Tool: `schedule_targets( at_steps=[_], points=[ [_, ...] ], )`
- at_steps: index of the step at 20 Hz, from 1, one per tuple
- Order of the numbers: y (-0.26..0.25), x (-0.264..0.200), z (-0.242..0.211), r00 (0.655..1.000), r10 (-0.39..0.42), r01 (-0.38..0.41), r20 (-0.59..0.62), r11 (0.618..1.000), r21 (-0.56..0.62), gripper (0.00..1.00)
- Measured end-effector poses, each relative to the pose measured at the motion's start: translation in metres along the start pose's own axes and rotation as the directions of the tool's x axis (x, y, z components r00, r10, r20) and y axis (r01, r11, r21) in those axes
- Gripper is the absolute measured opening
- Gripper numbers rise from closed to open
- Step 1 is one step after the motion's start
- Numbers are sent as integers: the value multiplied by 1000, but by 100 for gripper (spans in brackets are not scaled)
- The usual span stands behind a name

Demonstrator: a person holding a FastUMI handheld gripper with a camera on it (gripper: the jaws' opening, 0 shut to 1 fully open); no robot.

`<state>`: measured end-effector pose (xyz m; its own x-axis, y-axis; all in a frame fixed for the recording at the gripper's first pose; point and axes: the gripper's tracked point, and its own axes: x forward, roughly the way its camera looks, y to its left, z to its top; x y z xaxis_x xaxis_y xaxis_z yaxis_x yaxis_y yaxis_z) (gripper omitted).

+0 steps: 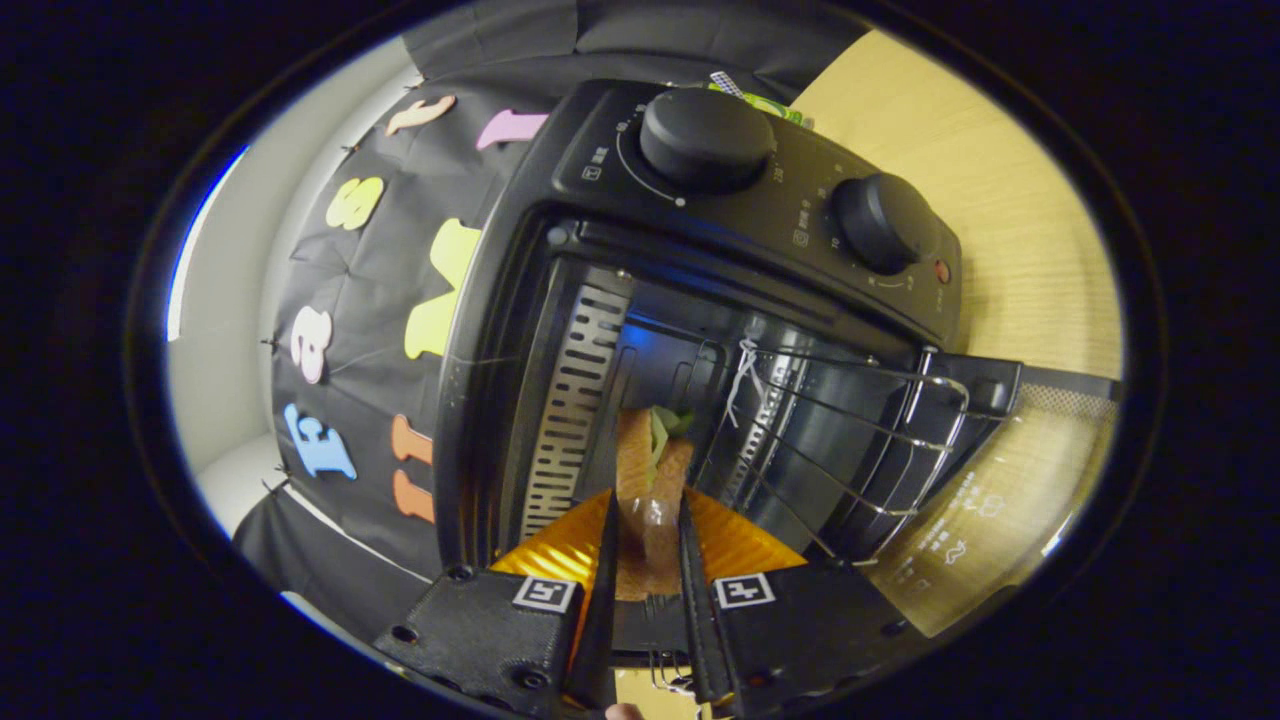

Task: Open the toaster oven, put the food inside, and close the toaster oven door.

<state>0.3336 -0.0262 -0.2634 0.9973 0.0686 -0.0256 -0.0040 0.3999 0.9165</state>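
- The oven [520, 300] appeared rolled sideways in the gripper view, its cavity open and facing the camera.
- A slotted metal wall [572, 400] lined the cavity beside the booth cloth.
- The hand-held gripper [648, 545] was clamped on the sandwich [652, 470], a finger pressing each bread face, just at the cavity's mouth.
- The sandwich stood on edge between the fingers; its far end, with green filling showing, reached past the fingertips into the cavity. It looked wrapped in clear film, though that was hard to make out.
- The wire rack [850, 430] sat inside the cavity, just beyond the sandwich.
- Two knobs [705, 135] sat on the control panel beyond the cavity.
- The glass door [1000, 500] hung fully open beside the rack.
- The wooden counter [1010, 200] showed past the oven.
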Motion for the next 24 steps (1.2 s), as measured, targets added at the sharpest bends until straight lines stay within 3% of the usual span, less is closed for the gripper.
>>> schedule_targets(
  at_steps=[2,5,7,10,12,15,17,20,24],
  points=[
    [-6,5,-27,996,-50,43,-71,995,-94,39],
    [4,0,-22,993,-34,24,-110,995,-94,51],
    [-3,-2,-30,987,-92,55,-135,965,-256,61],
    [-5,-3,-47,971,-174,54,-162,826,-561,70],
    [-3,-2,-52,965,-205,42,-163,737,-675,81],
    [-9,-8,-56,946,-271,39,-177,638,-769,100],
    [-21,-11,-50,931,-334,77,-149,577,-813,100],
    [-24,-16,-48,923,-360,71,-138,510,-857,100],
    [-33,-37,-56,905,-413,62,-97,356,-932,100]
  ],
)
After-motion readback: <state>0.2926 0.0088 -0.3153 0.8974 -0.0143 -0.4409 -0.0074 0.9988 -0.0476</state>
